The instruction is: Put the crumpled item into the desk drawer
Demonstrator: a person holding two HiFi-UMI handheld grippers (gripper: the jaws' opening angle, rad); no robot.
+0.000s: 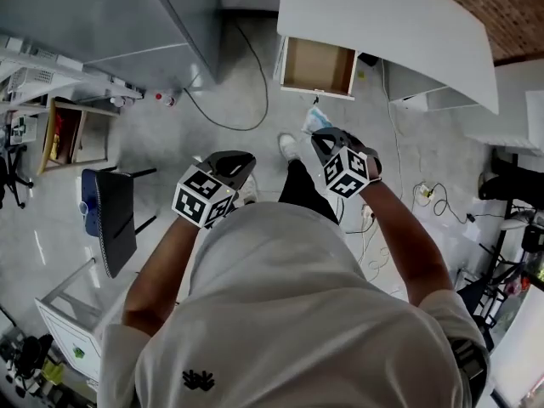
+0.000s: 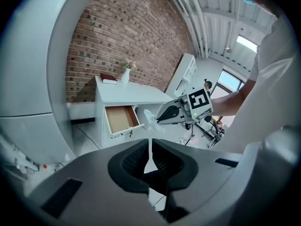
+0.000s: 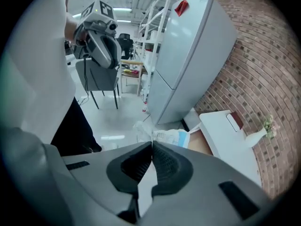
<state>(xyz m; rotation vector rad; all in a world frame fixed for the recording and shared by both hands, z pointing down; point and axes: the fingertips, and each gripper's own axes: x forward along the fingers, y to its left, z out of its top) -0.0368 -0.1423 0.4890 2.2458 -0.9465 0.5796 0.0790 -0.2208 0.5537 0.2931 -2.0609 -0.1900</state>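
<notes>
The crumpled item (image 1: 315,120), a white and blue plastic wrapper, sticks out from the tips of my right gripper (image 1: 318,135), which is shut on it. In the right gripper view the crumpled item (image 3: 165,136) bunches just beyond the closed right gripper (image 3: 152,144). The desk drawer (image 1: 319,66) stands pulled out and looks empty, a short way ahead of the wrapper. My left gripper (image 1: 245,156) is held lower left of the right one, shut on nothing. From the left gripper (image 2: 150,142) I see the drawer (image 2: 121,119) and the crumpled item (image 2: 150,119) in front of it.
The white desk (image 1: 382,15) carries a vase (image 2: 125,74) and a book (image 2: 108,80). A grey fridge (image 1: 119,19) stands at the left, a dark chair (image 1: 110,215) beside me. Cables (image 1: 246,100) trail over the floor.
</notes>
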